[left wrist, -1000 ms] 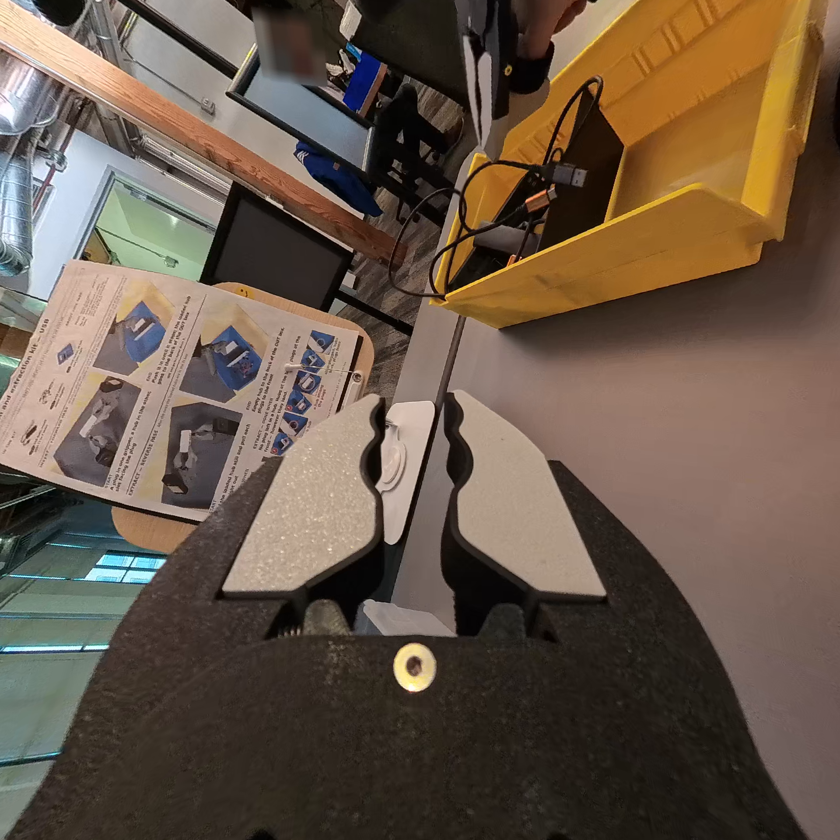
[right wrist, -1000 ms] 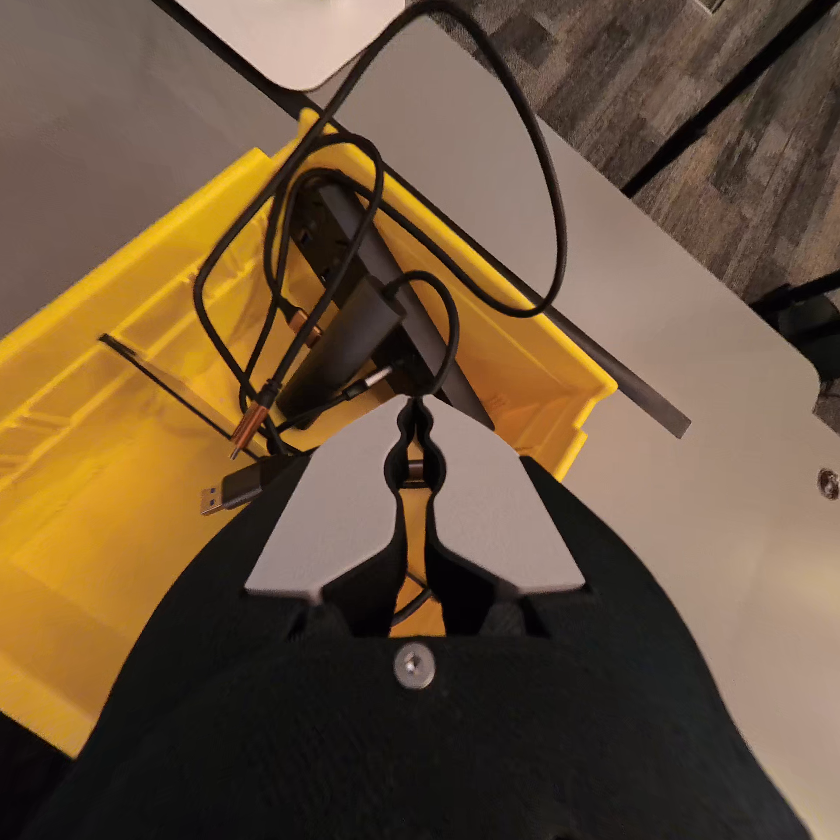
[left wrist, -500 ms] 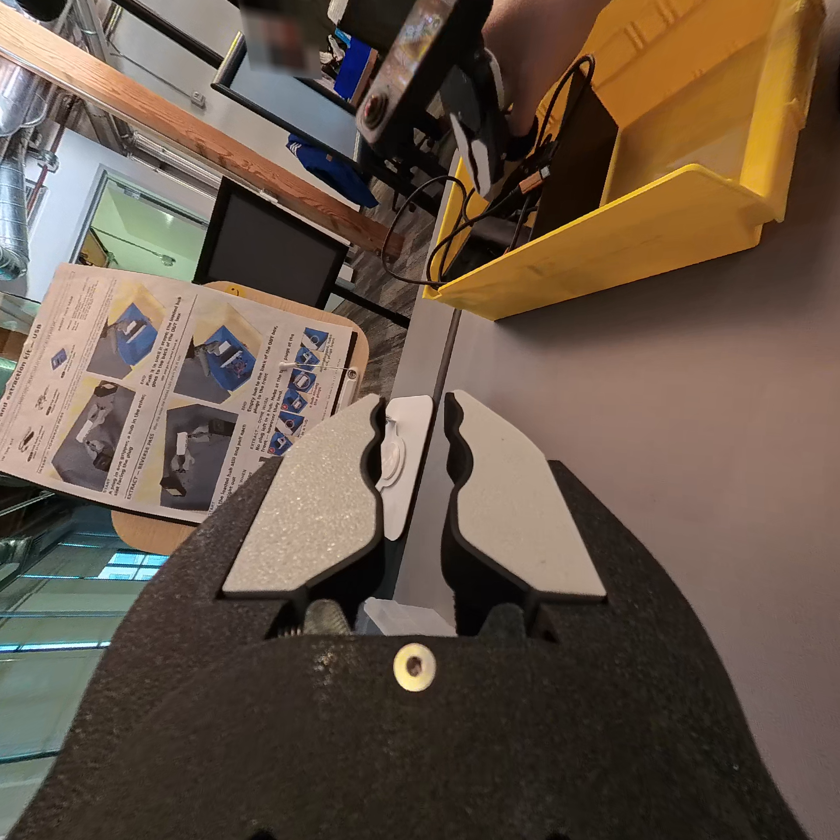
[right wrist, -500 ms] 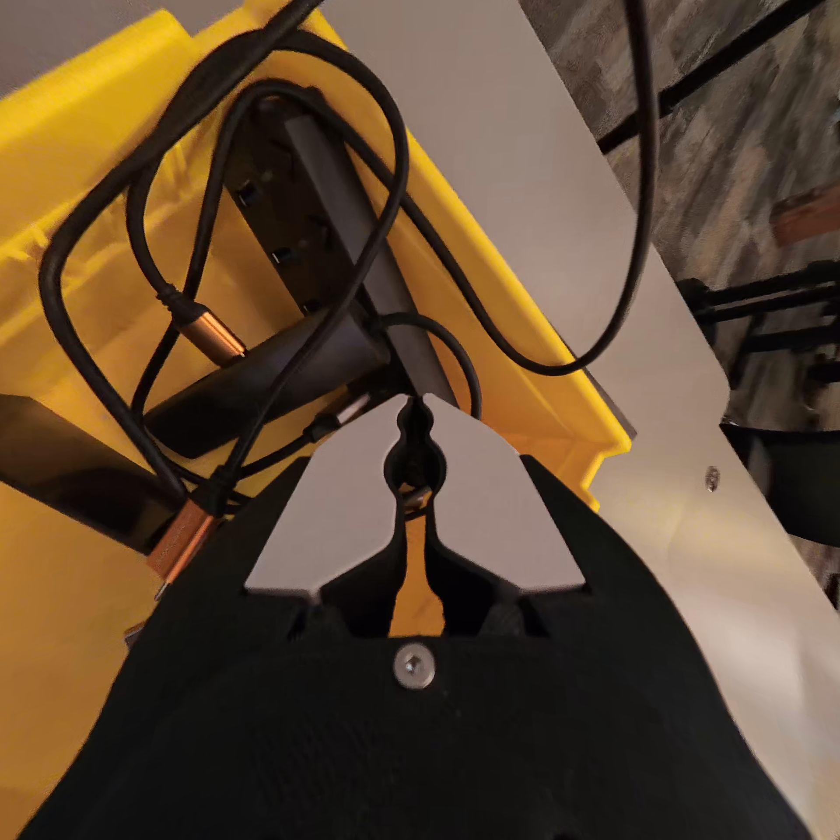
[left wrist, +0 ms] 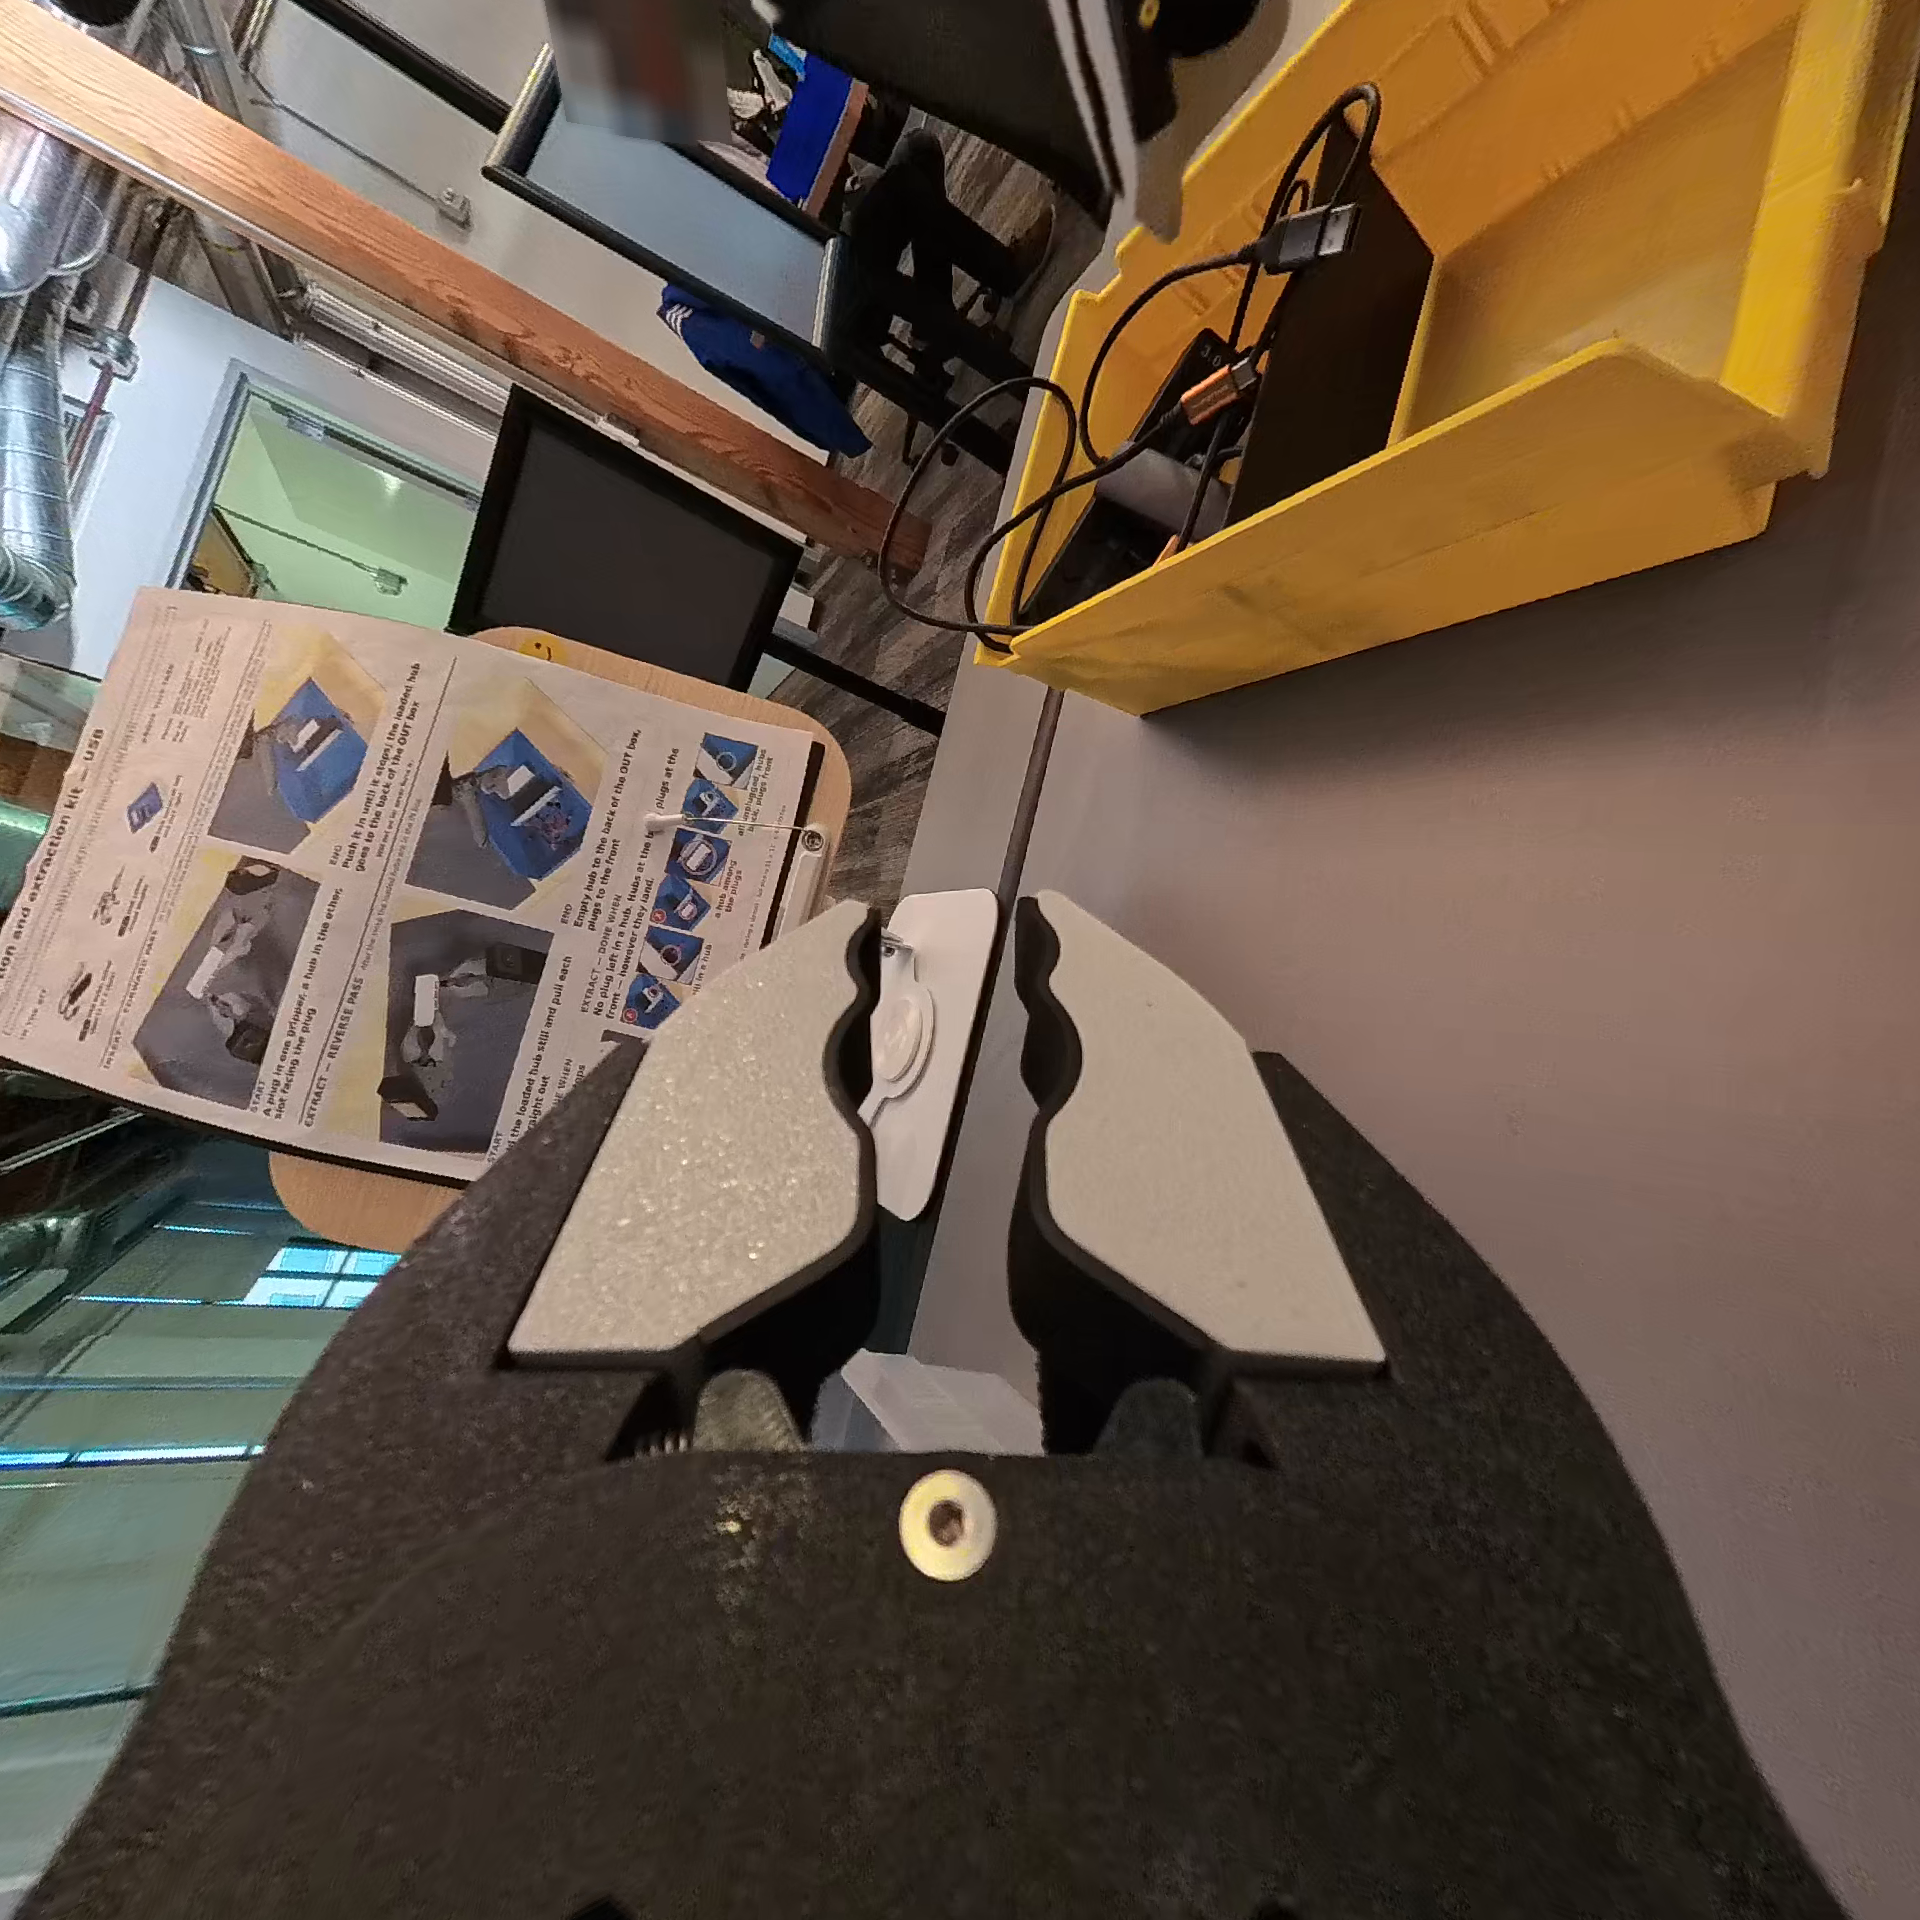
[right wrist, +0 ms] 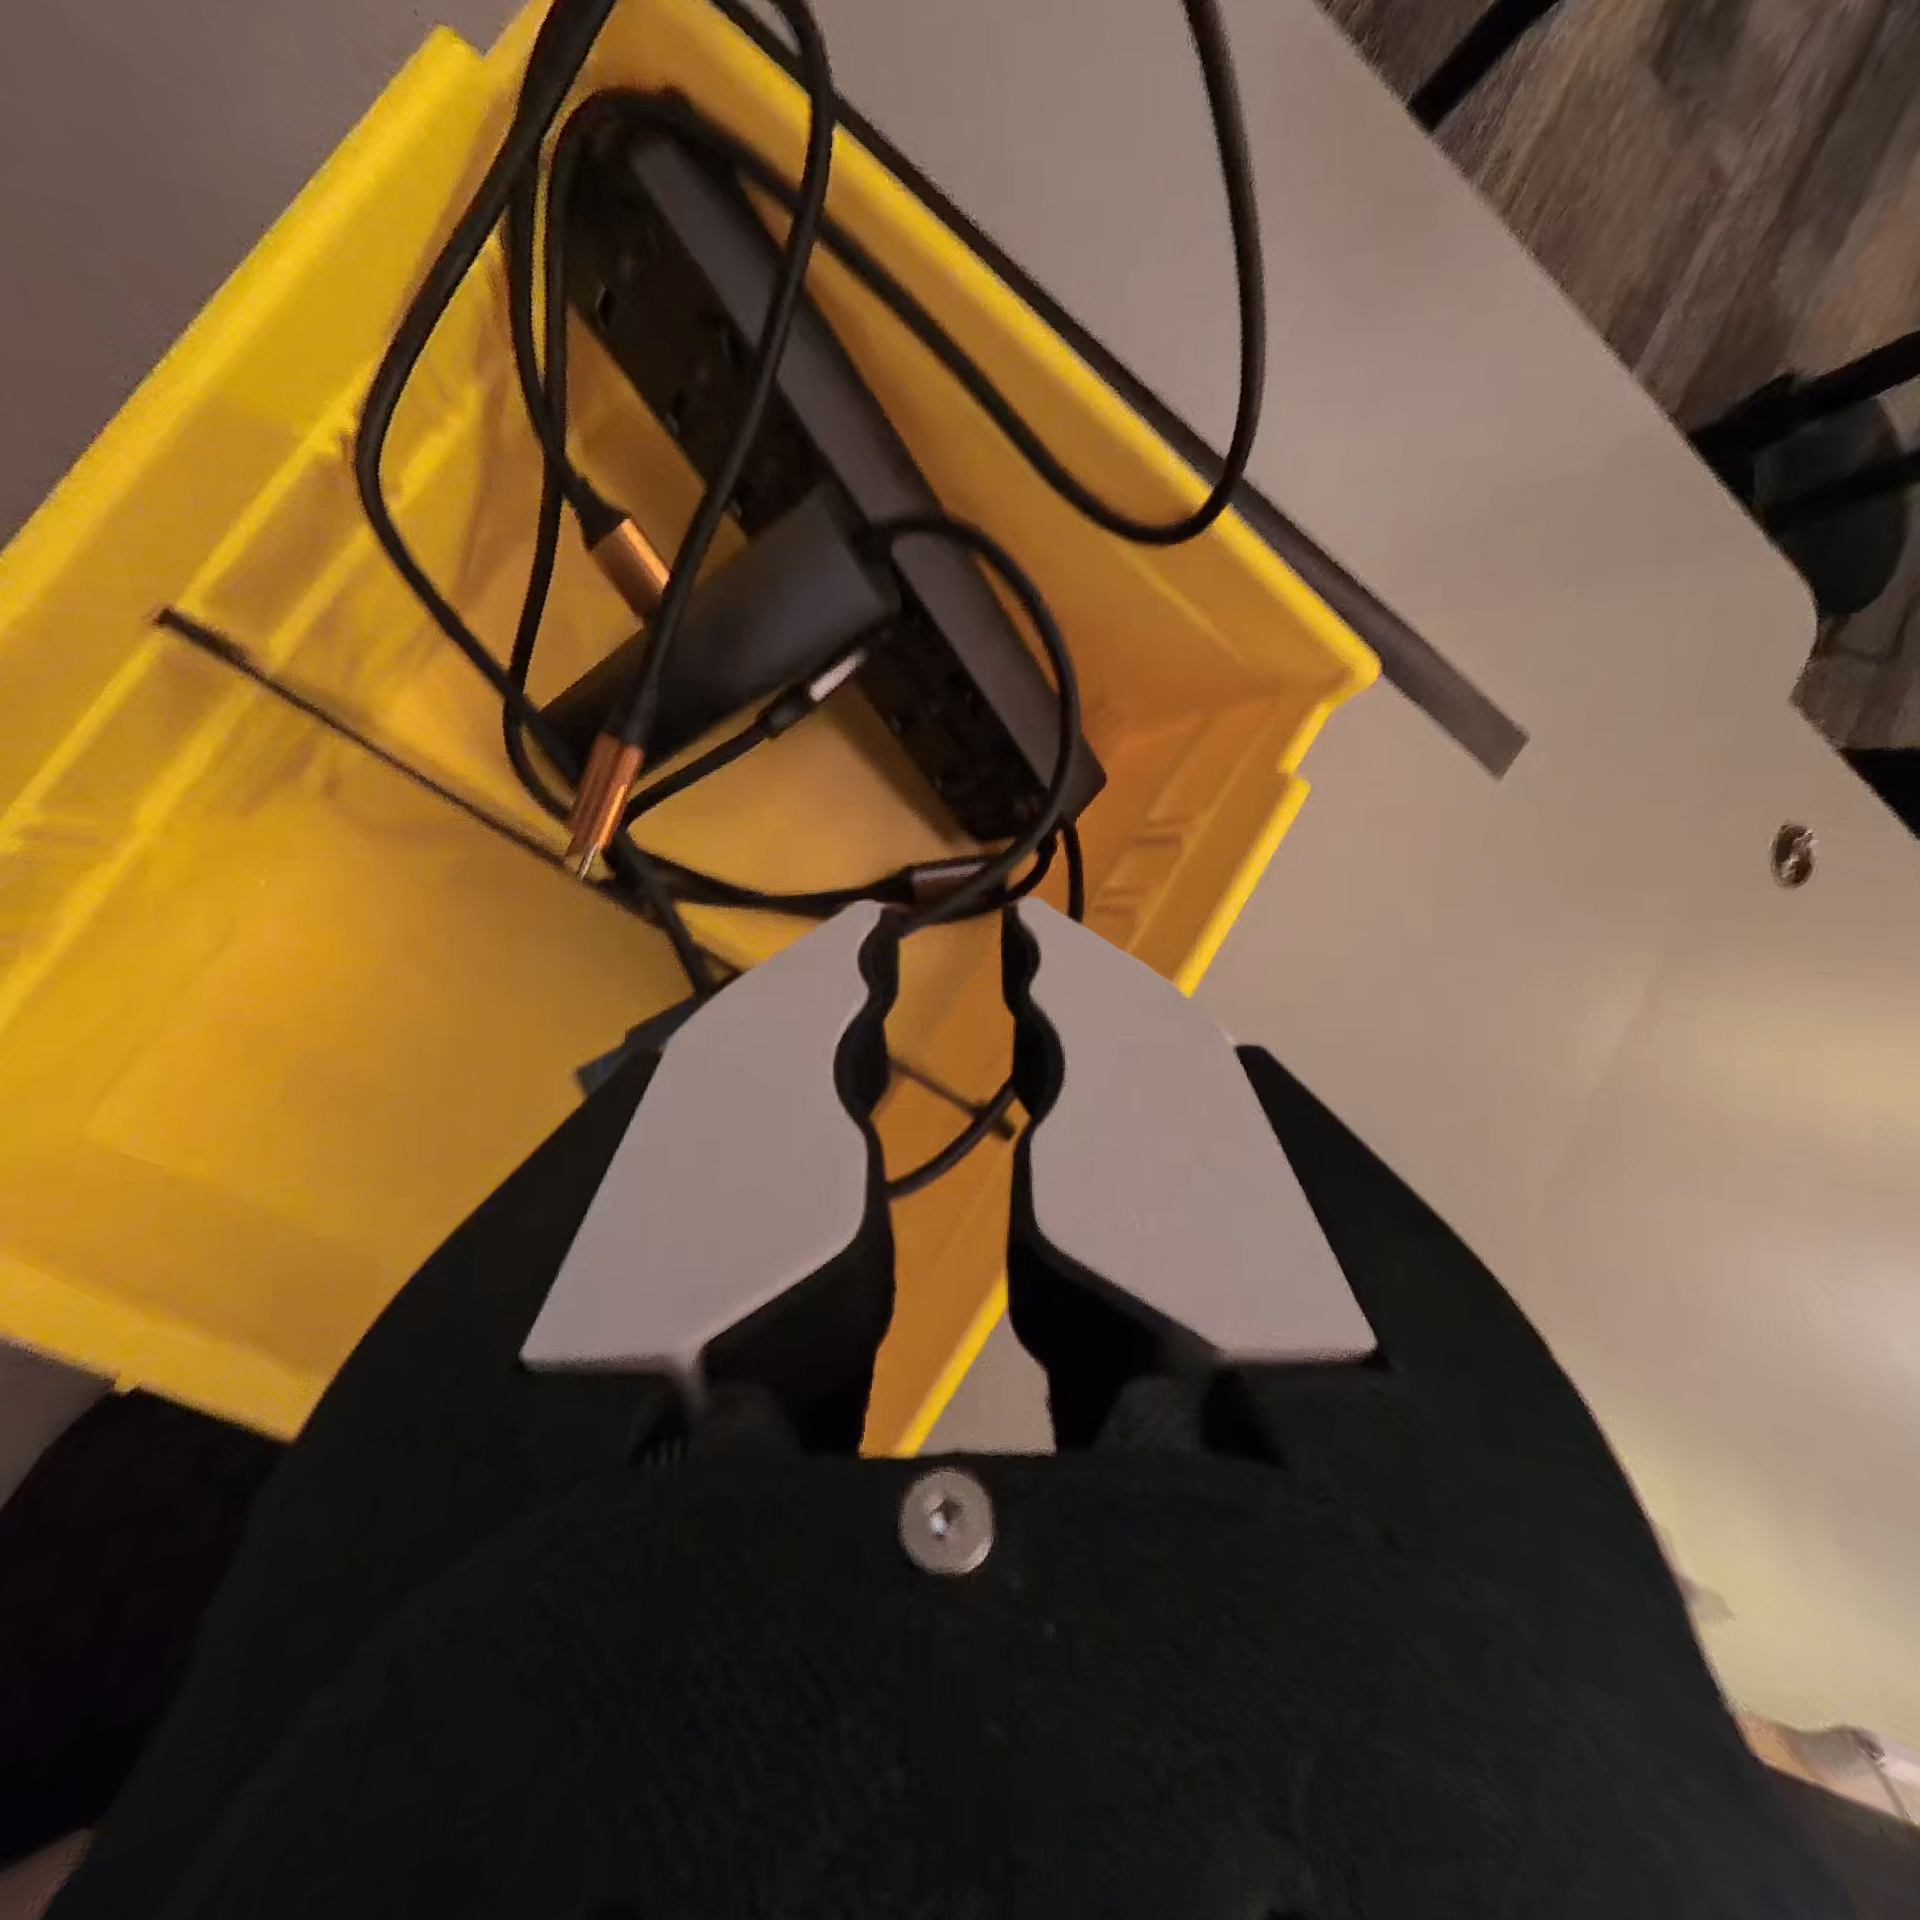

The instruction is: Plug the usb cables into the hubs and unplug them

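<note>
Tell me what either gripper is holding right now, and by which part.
Nothing is held. The right gripper is open above the cables in the yellow bin; the left gripper is open and empty.

The right gripper (right wrist: 943,914), pinched shut on a thin black cable (right wrist: 940,1158) half a second ago, now has its jaws parted, with that cable lying loose across the gap. It has drawn back from the yellow bin (right wrist: 1273,727), so the long grey hub (right wrist: 831,416) and the copper-tipped plug (right wrist: 608,795) sit farther ahead. In the left wrist view it has lifted clear of the bin's far end, uncovering the dark USB plug (left wrist: 1314,237).
</note>
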The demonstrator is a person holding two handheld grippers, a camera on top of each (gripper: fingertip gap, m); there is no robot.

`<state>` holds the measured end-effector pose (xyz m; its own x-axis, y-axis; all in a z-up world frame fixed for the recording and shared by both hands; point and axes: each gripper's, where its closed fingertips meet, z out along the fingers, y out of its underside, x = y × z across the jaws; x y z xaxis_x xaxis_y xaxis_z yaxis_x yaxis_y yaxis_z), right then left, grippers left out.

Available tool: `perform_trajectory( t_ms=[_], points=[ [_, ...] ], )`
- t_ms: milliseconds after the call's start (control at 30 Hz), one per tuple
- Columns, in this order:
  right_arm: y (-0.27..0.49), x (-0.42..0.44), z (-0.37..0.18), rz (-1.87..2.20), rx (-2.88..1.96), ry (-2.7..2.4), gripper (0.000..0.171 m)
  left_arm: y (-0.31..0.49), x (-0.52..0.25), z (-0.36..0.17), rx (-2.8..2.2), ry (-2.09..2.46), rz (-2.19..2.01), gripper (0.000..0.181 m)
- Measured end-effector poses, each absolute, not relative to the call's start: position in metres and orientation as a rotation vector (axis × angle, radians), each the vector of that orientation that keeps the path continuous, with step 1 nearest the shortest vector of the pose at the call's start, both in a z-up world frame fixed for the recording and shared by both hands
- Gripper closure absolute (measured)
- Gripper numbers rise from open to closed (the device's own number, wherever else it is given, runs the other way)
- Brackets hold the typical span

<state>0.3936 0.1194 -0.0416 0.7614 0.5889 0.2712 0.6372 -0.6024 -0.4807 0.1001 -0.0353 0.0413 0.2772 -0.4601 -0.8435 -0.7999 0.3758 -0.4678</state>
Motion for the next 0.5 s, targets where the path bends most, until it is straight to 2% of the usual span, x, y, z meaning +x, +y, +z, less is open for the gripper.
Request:
perform_trajectory(
  t_ms=[200,300,400,500],
  points=[
    [0.09,0.423,-0.039,-0.049,-2.556,-0.716,0.138,-0.019,0.068,0.05,-1.369,1.273,0.436,0.157],
    [0.076,0.447,-0.055,0.01,-2.692,-0.588,0.131,-0.002,0.013,0.049,-1.69,1.096,0.405,0.157],
    [0.065,0.461,-0.075,0.092,-2.813,-0.499,0.131,0.011,-0.062,0.054,-1.902,0.854,0.476,0.157],
    [0.058,0.464,-0.092,0.157,-2.899,-0.485,0.133,0.009,-0.127,0.037,-2.143,0.64,0.441,0.154]
  ],
)
